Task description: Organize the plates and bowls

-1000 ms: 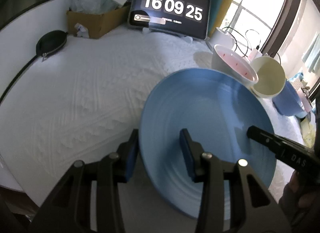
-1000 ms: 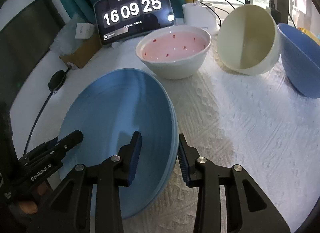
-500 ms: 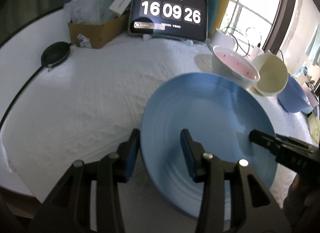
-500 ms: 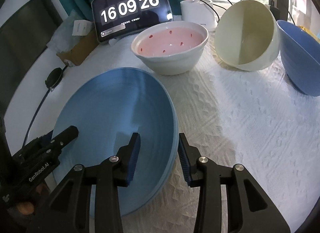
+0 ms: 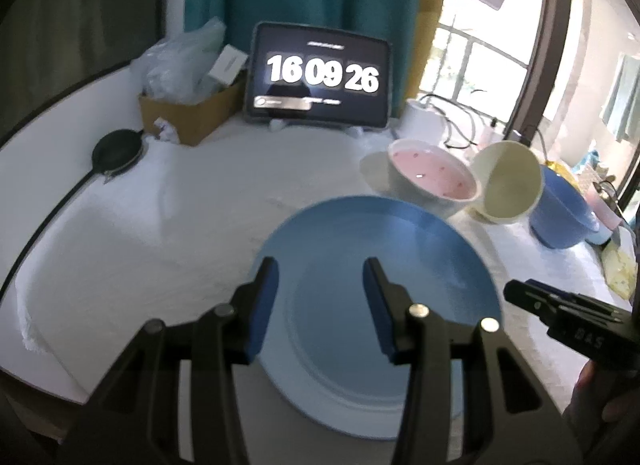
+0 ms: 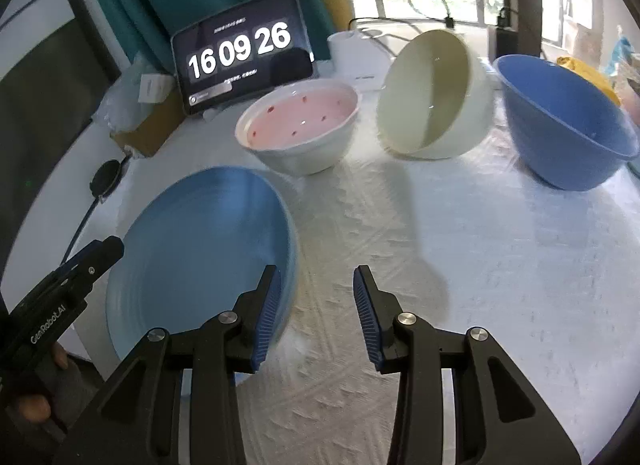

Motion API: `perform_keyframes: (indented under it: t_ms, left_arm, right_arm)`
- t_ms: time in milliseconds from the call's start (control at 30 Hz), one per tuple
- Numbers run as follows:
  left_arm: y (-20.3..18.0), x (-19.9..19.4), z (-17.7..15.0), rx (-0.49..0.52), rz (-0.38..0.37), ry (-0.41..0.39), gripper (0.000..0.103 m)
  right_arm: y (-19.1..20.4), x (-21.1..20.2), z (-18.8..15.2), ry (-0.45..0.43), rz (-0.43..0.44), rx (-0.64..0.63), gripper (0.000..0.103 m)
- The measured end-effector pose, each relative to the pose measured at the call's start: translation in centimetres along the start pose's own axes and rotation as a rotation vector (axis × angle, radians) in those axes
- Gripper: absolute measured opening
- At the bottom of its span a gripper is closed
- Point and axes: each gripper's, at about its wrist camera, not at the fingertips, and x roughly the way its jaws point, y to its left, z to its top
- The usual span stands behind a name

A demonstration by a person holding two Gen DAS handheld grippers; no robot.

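Observation:
A blue plate (image 5: 380,285) (image 6: 200,241) lies on the white tablecloth near the front edge. My left gripper (image 5: 320,289) is open and hovers above the plate's left half. My right gripper (image 6: 316,297) is open just right of the plate's rim, above the cloth. Behind the plate stand a white bowl with a pink inside (image 5: 432,185) (image 6: 300,125), a cream bowl tipped on its side (image 5: 508,185) (image 6: 436,93) and a blue bowl (image 5: 564,213) (image 6: 564,121).
A tablet showing a clock (image 5: 320,77) (image 6: 244,53) stands at the back. A cardboard box with plastic bags (image 5: 188,101) and a black round pouch (image 5: 116,149) lie at the back left. White device with cables (image 6: 360,53) behind the bowls.
Both grippers have opened and let go of the blue plate's rim. Both have drawn back and up, and the plate now lies flat on the cloth.

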Motion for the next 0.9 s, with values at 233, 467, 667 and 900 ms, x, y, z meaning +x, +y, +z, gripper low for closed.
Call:
perform_keyframes:
  t_ms: [233,467,667,900]
  left_arm:
    - [-4.3,-0.7,0.6,0.059,-0.064,-0.010,0.046]
    - [-9.8,-0.6,1.5,0.121,-0.139,0.003,0.046]
    - [-14.3,-0.2,1.8,0.185,-0.189,0.012,0.046]
    - [-18.1,0.5,1.7,0.232,-0.228,0.026,0.047]
  right_arm:
    - [-3.0,-2.4,-0.5,-0.046,-0.021,0.040,0.040]
    - [-6.9,-4.7,-1.0,-0.085,-0.052,0.094,0.040]
    - [-10.4,-6.5,-0.9,-0.115,-0.085,0.138,0.040]
    - [-13.8,-7.9,-1.0,-0.149,-0.128,0.186,0.040]
